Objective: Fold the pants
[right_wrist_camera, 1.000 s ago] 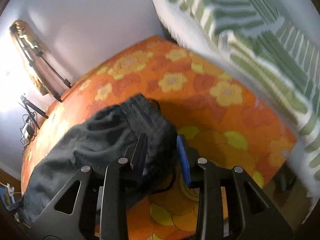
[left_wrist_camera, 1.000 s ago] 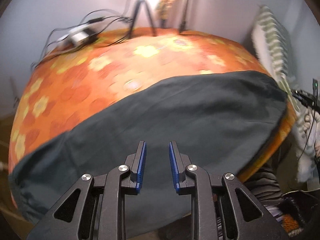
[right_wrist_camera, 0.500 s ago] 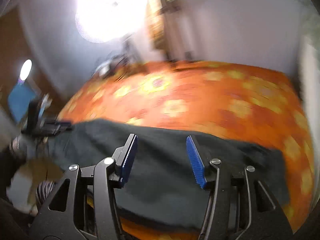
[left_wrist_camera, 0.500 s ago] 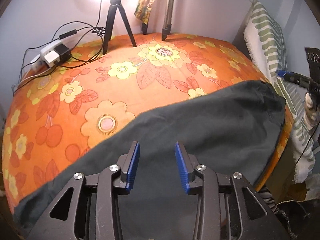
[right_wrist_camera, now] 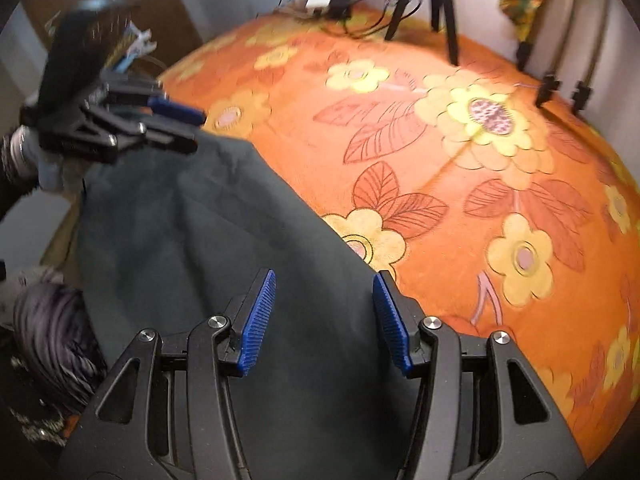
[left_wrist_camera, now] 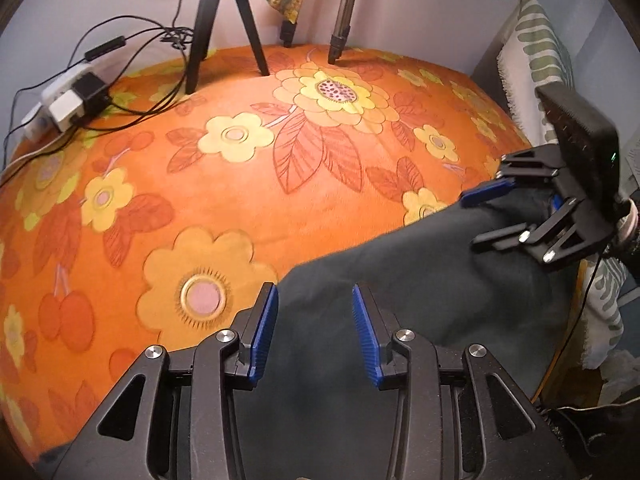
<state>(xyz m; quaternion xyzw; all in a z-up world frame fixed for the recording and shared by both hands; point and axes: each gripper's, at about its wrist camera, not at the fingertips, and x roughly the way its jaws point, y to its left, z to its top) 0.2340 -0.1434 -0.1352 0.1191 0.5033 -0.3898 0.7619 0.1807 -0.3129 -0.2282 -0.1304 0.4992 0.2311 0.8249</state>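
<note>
Hovering: both grippers hang over the near edge of the bed with nothing between their pads
Left gripper (left_wrist_camera: 312, 330): jaws apart and empty; the dark cloth lies below them, its far edge running just under the left pad (left_wrist_camera: 262, 332); the jaws have just been opening, with nothing caught between them
Right gripper (right_wrist_camera: 324, 318): jaws apart, wider than the left pair, and empty; they too have just been opening, over bare cloth
Pants (left_wrist_camera: 420, 280): a dark grey, flat, already doubled-looking strip along the near side of the bedspread, running left to right between the two grippers; which end is the waistband I cannot tell
Step in hand: judged as the pause between folds, with both tools lined up over the two ends of the strip to take a fresh hold
Next move: calls for lowering each gripper to an end, pinching all the layers together, then carrying one end over onto the other
Bedspread (left_wrist_camera: 280, 184): orange with yellow flowers, bare beyond the pants
Far side: tripod (left_wrist_camera: 224, 28) legs, a power strip (left_wrist_camera: 66, 100) with cables at far left, a green-striped blanket (left_wrist_camera: 540, 60) at the right
</note>
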